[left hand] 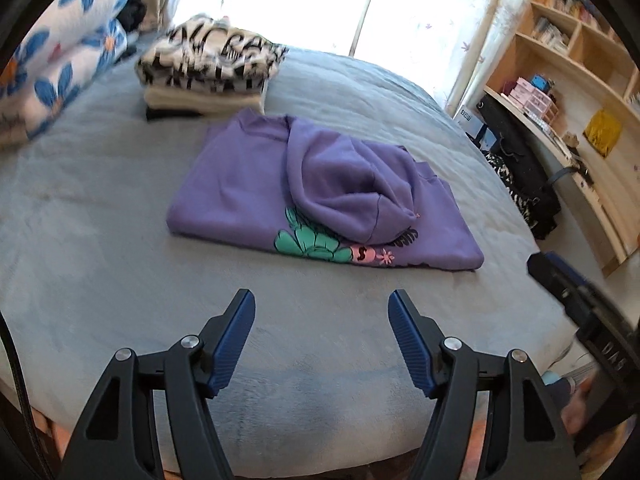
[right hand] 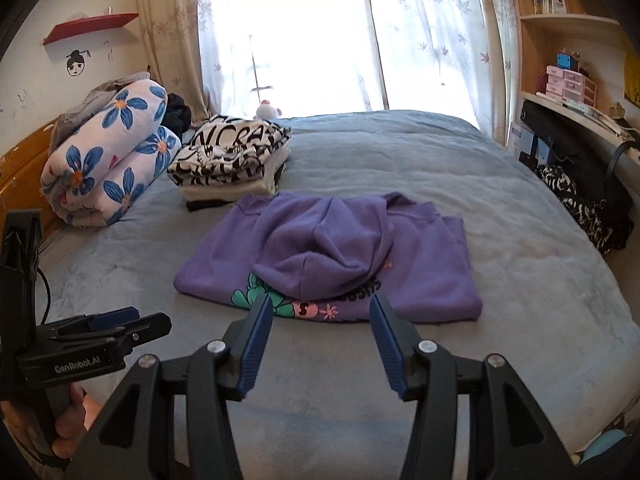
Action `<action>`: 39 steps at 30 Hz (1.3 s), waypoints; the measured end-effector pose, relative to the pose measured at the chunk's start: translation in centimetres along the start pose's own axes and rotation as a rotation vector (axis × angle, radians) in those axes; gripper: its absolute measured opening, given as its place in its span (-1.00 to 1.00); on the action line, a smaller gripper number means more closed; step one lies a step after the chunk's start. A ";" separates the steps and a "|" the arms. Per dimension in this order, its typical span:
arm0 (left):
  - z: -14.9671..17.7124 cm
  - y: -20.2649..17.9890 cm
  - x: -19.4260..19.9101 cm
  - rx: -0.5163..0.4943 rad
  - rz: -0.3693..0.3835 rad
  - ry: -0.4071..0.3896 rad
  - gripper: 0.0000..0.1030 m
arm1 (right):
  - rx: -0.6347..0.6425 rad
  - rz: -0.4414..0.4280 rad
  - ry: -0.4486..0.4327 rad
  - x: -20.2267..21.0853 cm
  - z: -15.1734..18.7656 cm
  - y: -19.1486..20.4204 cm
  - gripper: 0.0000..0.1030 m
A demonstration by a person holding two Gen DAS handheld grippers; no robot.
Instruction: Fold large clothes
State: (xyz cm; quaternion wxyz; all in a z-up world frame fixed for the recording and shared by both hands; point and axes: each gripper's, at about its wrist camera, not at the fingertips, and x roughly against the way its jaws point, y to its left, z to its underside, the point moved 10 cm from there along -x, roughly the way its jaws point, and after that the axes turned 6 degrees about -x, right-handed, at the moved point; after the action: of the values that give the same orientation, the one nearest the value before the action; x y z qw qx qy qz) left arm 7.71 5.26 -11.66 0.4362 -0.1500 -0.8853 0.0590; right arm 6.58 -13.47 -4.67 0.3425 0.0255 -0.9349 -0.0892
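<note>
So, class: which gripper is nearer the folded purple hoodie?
Right gripper: fingertips reach the purple hoodie near edge. Left gripper sits back over bare bed.

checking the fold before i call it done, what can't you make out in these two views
- Purple hoodie: its sleeves and underside are tucked beneath the folded body in both views; the hood covers most of the print.
- Clothes stack: lower garments show edges only under the black-and-white top; blurred in the left wrist view.
- Right gripper: its fingertips cover part of the hoodie's near edge in the right wrist view.
- Left gripper: open over bare bedspread.
</note>
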 end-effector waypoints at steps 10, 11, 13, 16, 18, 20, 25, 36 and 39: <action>0.6 5.9 -6.8 0.261 0.141 -0.007 0.31 | -0.004 0.034 -0.005 -4.6 1.8 -0.5 -0.02; 0.4 6.7 -7.6 0.283 0.141 -0.007 0.31 | -0.015 0.025 -0.003 -5.1 1.8 -0.6 -0.02; 0.0 7.6 -9.3 0.317 0.157 -0.005 0.31 | -0.034 0.010 -0.006 -6.0 1.6 -0.8 -0.02; -0.9 8.8 -11.7 0.348 0.163 -0.005 0.31 | -0.043 0.005 0.004 -7.7 1.4 -0.9 -0.02; -1.6 9.5 -13.4 0.357 0.152 -0.009 0.31 | -0.042 0.005 0.024 -9.1 1.3 -0.8 -0.02; -2.2 10.3 -14.5 0.369 0.156 -0.014 0.31 | -0.041 0.003 0.041 -10.4 1.2 -0.7 -0.02; -4.0 12.0 -17.8 0.449 0.187 -0.013 0.31 | -0.036 -0.009 0.058 -13.1 0.6 -0.1 -0.02; -10.2 14.6 -20.6 0.461 0.142 -0.140 -0.23 | -0.069 -0.015 0.057 -18.9 -3.6 0.4 -0.20; -10.2 14.1 -19.7 0.412 0.097 -0.175 -0.57 | -0.044 0.027 0.039 -20.6 -5.2 0.2 -0.40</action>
State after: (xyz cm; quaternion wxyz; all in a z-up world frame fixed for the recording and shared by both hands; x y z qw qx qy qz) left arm 30.14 12.09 -23.62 0.3759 -0.0947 -0.8807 0.2722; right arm 25.68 -11.85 -13.82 0.3622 0.0069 -0.9262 -0.1046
